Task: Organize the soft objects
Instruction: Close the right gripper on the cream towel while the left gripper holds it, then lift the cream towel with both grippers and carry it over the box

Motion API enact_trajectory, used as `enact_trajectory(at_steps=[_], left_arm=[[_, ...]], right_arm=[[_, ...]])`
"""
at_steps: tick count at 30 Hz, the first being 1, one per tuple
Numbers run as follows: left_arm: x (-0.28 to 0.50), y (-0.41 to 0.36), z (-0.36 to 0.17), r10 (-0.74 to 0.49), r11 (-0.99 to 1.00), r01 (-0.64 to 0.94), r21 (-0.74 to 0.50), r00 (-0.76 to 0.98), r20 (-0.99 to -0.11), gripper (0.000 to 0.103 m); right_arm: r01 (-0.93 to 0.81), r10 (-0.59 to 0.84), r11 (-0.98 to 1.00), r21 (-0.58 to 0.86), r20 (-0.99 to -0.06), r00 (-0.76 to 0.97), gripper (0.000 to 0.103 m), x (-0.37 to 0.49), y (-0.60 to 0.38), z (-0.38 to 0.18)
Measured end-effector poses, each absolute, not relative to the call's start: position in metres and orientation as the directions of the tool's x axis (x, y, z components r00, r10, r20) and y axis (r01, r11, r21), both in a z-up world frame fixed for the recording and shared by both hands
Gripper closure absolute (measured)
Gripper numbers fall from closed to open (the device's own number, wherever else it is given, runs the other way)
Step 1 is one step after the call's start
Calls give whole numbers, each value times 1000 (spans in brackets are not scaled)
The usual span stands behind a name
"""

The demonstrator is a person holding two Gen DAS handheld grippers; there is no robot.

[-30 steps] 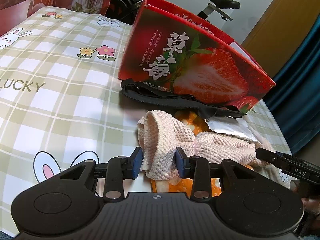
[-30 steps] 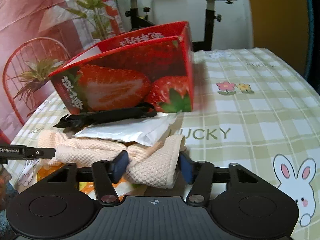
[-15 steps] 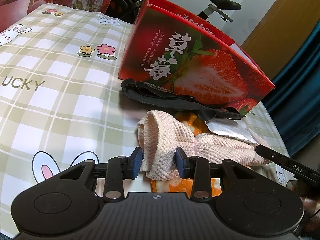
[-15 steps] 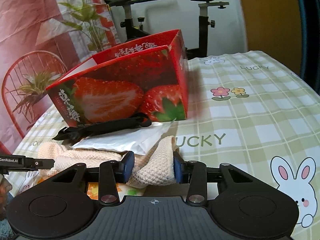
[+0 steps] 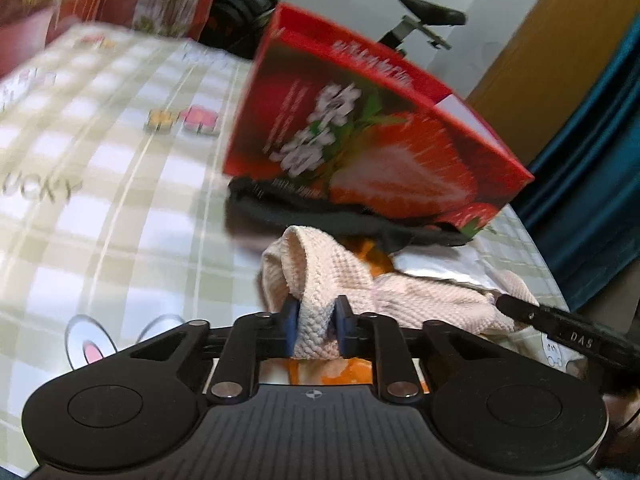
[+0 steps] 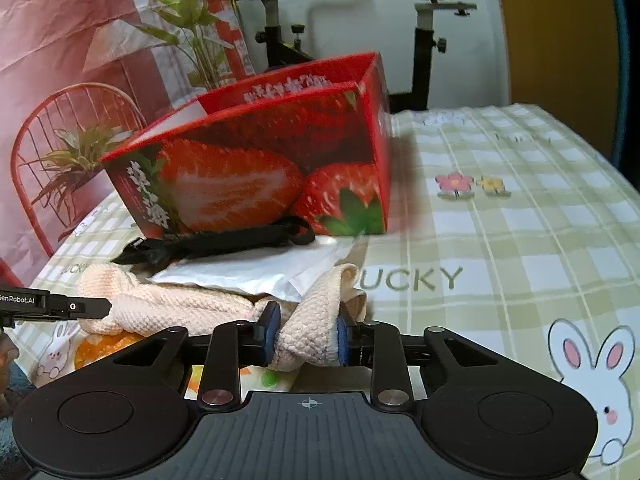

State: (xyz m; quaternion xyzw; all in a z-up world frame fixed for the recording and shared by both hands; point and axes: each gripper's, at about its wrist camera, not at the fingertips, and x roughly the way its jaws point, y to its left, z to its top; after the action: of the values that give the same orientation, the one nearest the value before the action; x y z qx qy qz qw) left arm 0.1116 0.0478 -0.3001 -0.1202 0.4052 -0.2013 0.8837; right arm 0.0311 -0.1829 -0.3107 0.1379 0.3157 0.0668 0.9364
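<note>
A pale pink knitted cloth lies across the checked tablecloth, over an orange-printed item. My left gripper is closing and its blue pads pinch one folded end of the cloth. At the other end my right gripper is closing too, pads squeezing the bunched fabric. Behind the cloth lie a white pouch and a black strap, both in front of the red strawberry box.
The other gripper's black tip shows at the right edge of the left wrist view and at the left edge of the right wrist view. An exercise bike, a red chair and plants stand beyond the table.
Both grippers' jaws have narrowed onto the cloth ends, bunching the fabric between the pads. The left wrist view is now blurred; neither hand has shifted much.
</note>
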Motion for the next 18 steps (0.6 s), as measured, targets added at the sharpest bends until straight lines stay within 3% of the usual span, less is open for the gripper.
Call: enact_trajectory(at_steps=[11,18], left_arm=[[84,47,-229,-480,877,357,-323,698,-531,90],[108,42,-173,-451,892,372,-256,765,-460,90]], right_arm=[[-132,241,954,271,-421,875,83,18,-186,-249],[-178,263,949,259,-343,902,83,43,-193,-201]])
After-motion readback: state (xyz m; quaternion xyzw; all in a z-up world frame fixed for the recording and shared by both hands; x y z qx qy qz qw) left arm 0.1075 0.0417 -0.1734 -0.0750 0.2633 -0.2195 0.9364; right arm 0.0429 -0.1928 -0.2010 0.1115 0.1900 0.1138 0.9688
